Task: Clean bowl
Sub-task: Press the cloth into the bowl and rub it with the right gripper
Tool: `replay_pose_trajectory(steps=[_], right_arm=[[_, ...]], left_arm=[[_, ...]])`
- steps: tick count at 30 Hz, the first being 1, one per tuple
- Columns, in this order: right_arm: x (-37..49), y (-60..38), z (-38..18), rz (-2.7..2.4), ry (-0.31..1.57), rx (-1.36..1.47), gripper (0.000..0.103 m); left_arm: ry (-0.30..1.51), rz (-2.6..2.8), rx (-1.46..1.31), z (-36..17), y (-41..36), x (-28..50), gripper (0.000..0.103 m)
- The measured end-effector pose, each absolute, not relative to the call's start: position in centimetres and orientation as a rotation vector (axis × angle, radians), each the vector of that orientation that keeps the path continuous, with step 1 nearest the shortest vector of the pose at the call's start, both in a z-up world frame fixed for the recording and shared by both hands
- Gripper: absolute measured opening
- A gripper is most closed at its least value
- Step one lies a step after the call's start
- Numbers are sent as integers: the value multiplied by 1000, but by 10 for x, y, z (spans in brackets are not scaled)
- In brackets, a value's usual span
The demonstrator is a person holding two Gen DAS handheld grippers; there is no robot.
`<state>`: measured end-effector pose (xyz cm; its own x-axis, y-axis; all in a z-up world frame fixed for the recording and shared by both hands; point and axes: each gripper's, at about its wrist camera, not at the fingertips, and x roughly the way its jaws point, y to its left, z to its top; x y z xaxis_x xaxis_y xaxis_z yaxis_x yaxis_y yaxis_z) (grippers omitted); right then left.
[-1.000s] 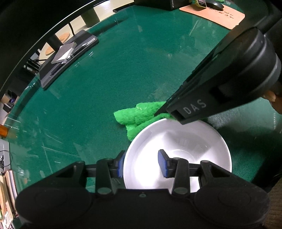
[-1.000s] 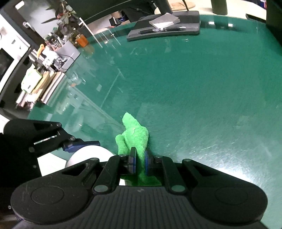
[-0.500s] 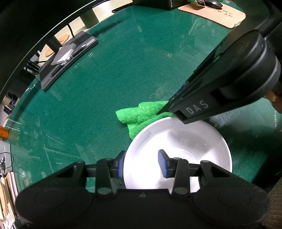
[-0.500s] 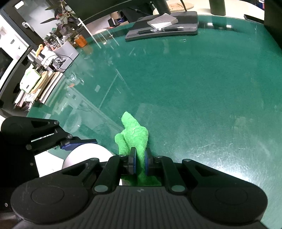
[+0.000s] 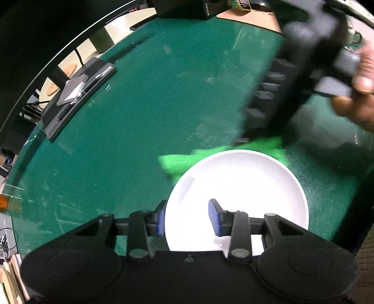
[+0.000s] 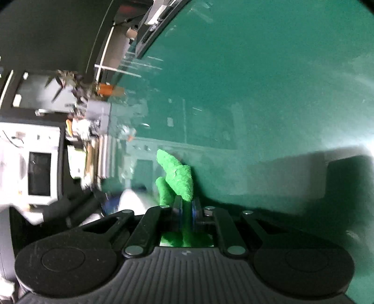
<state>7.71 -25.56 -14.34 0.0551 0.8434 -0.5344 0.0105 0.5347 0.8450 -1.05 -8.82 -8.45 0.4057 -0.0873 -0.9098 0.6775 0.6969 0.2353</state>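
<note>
A white bowl point(image 5: 240, 187) sits on the green table. My left gripper point(image 5: 187, 217) straddles its near left rim, one blue pad outside and one inside; the jaws stand apart and I cannot tell whether they press the rim. My right gripper point(image 6: 185, 210) is shut on a bright green cloth point(image 6: 177, 177). In the left wrist view the right gripper point(image 5: 257, 140) stands blurred over the bowl's far rim, with the cloth point(image 5: 187, 160) trailing left behind the rim. The bowl shows faintly in the right wrist view point(image 6: 133, 201).
A black tray with a grey pad and pen point(image 5: 77, 93) lies at the table's far left edge. A tan mat point(image 5: 252, 16) and a dark box point(image 5: 187, 9) lie at the far side. A hand point(image 5: 355, 93) holds the right gripper. Shelves and clutter point(image 6: 88, 131) lie beyond the table.
The right gripper has rolled and swung sharply with the cloth, now upright at the bowl's far rim, its view tilted and blurred. The left gripper and bowl have stayed put.
</note>
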Motion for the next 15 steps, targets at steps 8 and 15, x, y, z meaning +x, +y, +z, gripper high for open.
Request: replay_pose_trajectory(steps=[8,15], right_arm=[[68,-277,-141,809,1405,883,10],[82,-267,-147,826,1402,932,10]], left_arm=[[1047,-607,621,-85,-84,-9,40],[1039,-676,638,-85,-86,0,42]])
